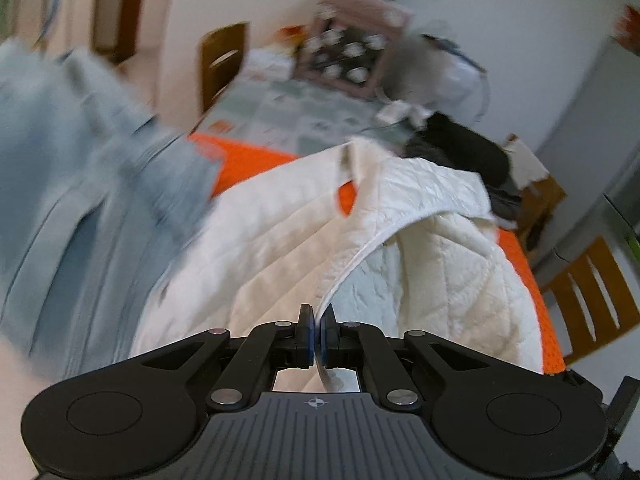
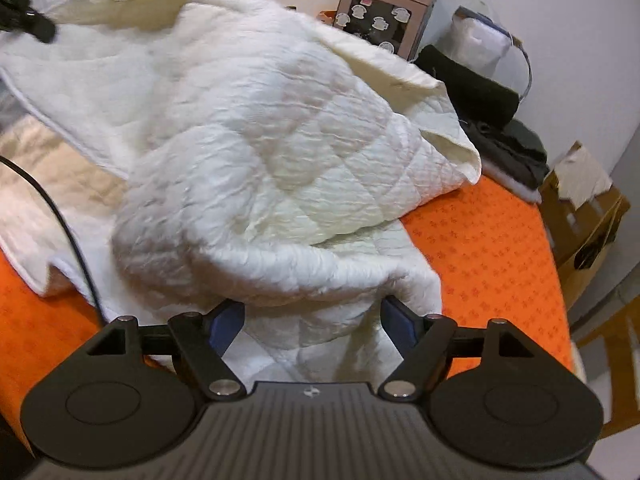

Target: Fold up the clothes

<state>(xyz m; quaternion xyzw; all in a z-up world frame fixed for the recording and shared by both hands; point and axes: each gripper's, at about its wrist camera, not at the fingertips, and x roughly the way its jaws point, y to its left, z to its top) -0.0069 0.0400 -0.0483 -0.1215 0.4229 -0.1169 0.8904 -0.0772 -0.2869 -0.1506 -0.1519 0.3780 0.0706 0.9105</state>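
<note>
The white quilted jacket [image 1: 304, 224] lies heaped on the orange tablecloth [image 1: 256, 160], straight ahead of my left gripper [image 1: 318, 320] and spreading to both sides of it. My left gripper is clenched on the jacket's white bound edge: that hem runs down from the folded flap ahead and passes right between the blue pads [image 1: 308, 332], which pinch it with no gap. From my right gripper [image 2: 312, 316] the same jacket [image 2: 256, 152] bulges up just ahead and above, a rounded fold of it sitting close in front of the fingertips. My right gripper stands released, its blue pads [image 2: 228, 322] wide apart, with cloth lying between and under them but not pressed by either.

To the left of my left gripper, a blurred pale blue denim garment [image 1: 80, 168] hangs close by. Beyond the jacket, past my left fingertips, dark folded clothes [image 1: 460, 152] rest on the table. Farther off stands a pink box with stickers [image 2: 380, 12]. Wooden chairs [image 1: 592, 292] stand to the right of the left gripper, at the table's edge. A black cable [image 2: 60, 224] crosses the cloth left of my right gripper.
</note>
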